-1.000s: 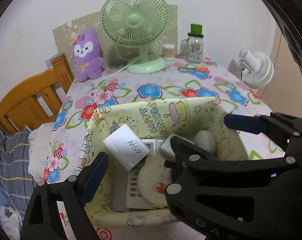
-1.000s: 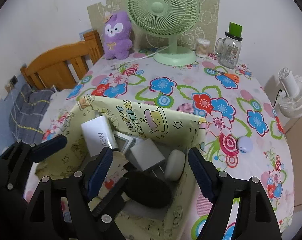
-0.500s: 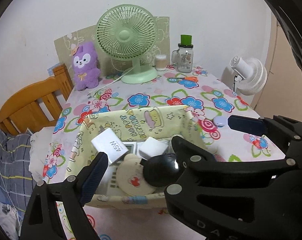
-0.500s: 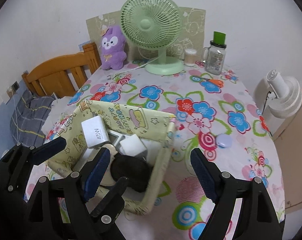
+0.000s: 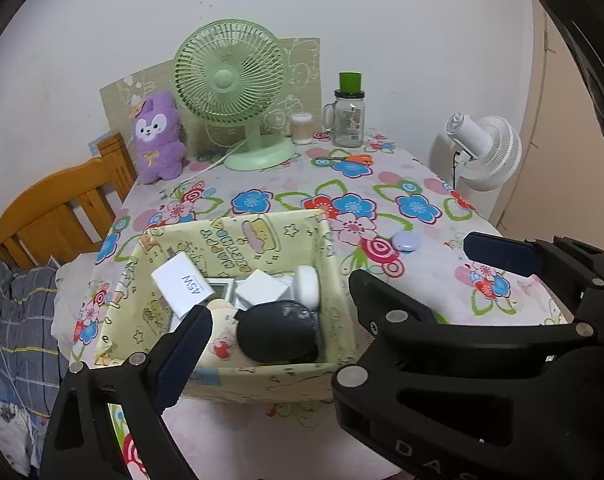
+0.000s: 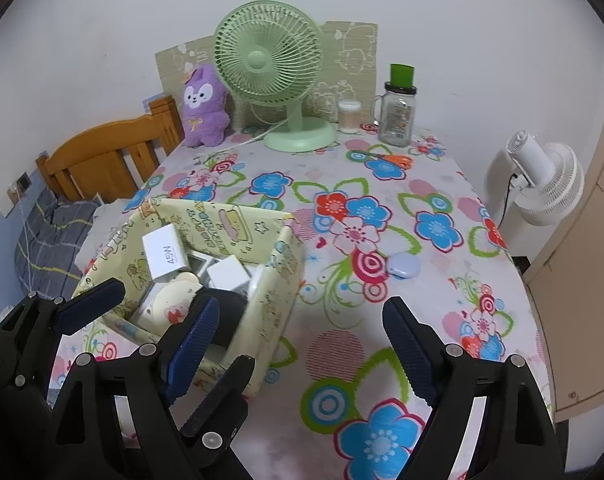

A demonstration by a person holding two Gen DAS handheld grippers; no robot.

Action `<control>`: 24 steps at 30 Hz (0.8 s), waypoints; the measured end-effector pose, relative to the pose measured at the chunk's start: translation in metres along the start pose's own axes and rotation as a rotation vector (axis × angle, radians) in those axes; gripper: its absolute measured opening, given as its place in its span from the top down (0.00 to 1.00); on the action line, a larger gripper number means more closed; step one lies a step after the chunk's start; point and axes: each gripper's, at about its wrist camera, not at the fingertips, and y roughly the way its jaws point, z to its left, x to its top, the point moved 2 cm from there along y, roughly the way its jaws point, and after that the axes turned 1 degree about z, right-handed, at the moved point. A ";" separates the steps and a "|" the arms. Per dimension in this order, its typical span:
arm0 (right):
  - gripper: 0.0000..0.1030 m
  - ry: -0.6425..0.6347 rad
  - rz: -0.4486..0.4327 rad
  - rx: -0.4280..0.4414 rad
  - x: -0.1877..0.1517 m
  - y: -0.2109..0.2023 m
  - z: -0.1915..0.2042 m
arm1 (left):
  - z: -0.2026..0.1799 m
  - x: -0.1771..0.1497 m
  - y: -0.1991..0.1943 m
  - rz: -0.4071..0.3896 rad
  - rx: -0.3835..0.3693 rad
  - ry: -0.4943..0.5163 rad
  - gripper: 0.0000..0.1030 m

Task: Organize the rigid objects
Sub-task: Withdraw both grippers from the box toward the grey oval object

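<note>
A yellow cartoon-print box (image 5: pixel 238 236) (image 6: pixel 278 280) sits on the flowered tablecloth at the near left. It holds a white 45W charger (image 5: pixel 182 286) (image 6: pixel 164 256), a white cube adapter (image 5: pixel 260 290), a white oval case (image 5: pixel 307 286), a black round case (image 5: pixel 278 330), and a cream round item (image 6: pixel 174 304). A small lilac case (image 5: pixel 406 241) (image 6: pixel 403 265) lies on the cloth right of the box. My left gripper (image 5: pixel 334 288) is open and empty above the box's near side. My right gripper (image 6: pixel 298 344) is open and empty, right of the box.
At the back stand a green desk fan (image 6: pixel 274 64), a purple plush (image 6: pixel 204 106), a glass jar with green lid (image 6: pixel 398 112), a small cotton-swab tub (image 6: pixel 349 116) and orange scissors (image 6: pixel 398 160). A white fan (image 6: pixel 542 180) stands off the right edge. A wooden bed frame (image 6: pixel 106 160) is left.
Both grippers have pulled back and up from the box, so the box looks smaller and more of the table shows. Both stay open and empty. The box's contents have not moved.
</note>
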 end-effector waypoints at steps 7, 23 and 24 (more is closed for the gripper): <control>0.16 0.019 -0.014 -0.031 -0.004 -0.010 -0.021 | -0.023 0.004 0.000 -0.005 -0.035 0.017 0.06; 0.16 0.051 -0.047 -0.085 0.001 -0.021 -0.068 | -0.065 0.022 0.007 -0.037 -0.107 0.050 0.06; 0.16 0.050 -0.047 -0.086 0.002 -0.021 -0.071 | -0.067 0.023 0.009 -0.037 -0.108 0.051 0.06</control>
